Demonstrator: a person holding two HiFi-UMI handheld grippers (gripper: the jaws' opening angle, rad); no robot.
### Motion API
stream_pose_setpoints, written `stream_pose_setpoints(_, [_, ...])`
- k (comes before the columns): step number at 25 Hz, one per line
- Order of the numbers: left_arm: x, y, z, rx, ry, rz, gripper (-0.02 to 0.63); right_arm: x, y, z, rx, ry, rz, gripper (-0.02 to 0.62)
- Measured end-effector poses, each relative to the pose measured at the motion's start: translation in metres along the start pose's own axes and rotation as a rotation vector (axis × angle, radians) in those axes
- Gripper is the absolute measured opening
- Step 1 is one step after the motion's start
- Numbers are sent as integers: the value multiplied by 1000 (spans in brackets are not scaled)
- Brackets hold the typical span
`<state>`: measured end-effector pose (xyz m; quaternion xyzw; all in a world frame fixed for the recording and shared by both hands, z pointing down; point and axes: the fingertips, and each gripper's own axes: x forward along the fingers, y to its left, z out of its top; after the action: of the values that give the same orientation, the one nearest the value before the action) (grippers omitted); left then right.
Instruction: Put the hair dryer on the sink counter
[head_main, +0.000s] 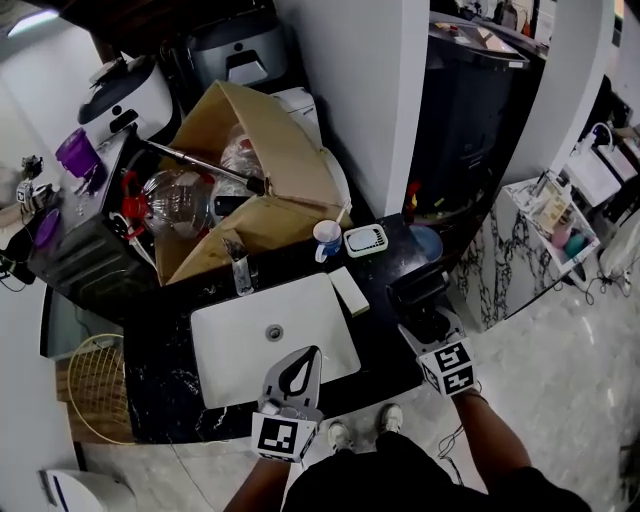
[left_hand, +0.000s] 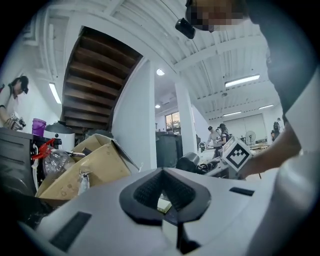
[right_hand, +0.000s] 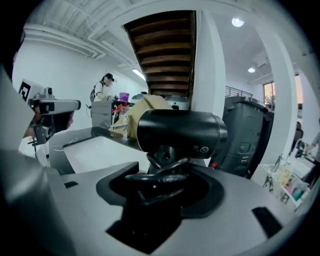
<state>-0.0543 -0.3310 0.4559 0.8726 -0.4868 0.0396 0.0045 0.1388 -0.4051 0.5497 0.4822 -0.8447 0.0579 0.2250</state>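
A black hair dryer (head_main: 415, 288) hangs over the right end of the black marble sink counter (head_main: 165, 375), and my right gripper (head_main: 426, 318) is shut on its handle. In the right gripper view the dryer's barrel (right_hand: 180, 132) lies crosswise above the gripper (right_hand: 165, 166), with its folded cord between the pads. My left gripper (head_main: 313, 353) hovers over the front of the white basin (head_main: 235, 345). It is shut, its tips meeting, and holds nothing. From the left gripper (left_hand: 161, 171) view, the dryer (left_hand: 189, 162) shows to the right.
An open cardboard box (head_main: 255, 165) full of items stands behind the faucet (head_main: 240, 272). A cup (head_main: 326, 238), a small white device (head_main: 366, 240), a soap bar (head_main: 349, 290) and a blue dish (head_main: 425, 243) sit behind the dryer. A wire basket (head_main: 95, 385) is on the left, a marble stand (head_main: 515, 245) on the right.
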Motion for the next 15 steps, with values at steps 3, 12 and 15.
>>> stream_pose_setpoints(3, [9,5,-2,-1,20,14,-6,24,-11,-15,-4,84,29,256])
stream_pose_setpoints(12, [27,20,-12,-29,19,97,-6,88,-22,-55,29,328,56,256])
stream_pose_setpoints(15, [27,24,-19,-37,21,120,-6,105,-21,-64,41,372,83,256])
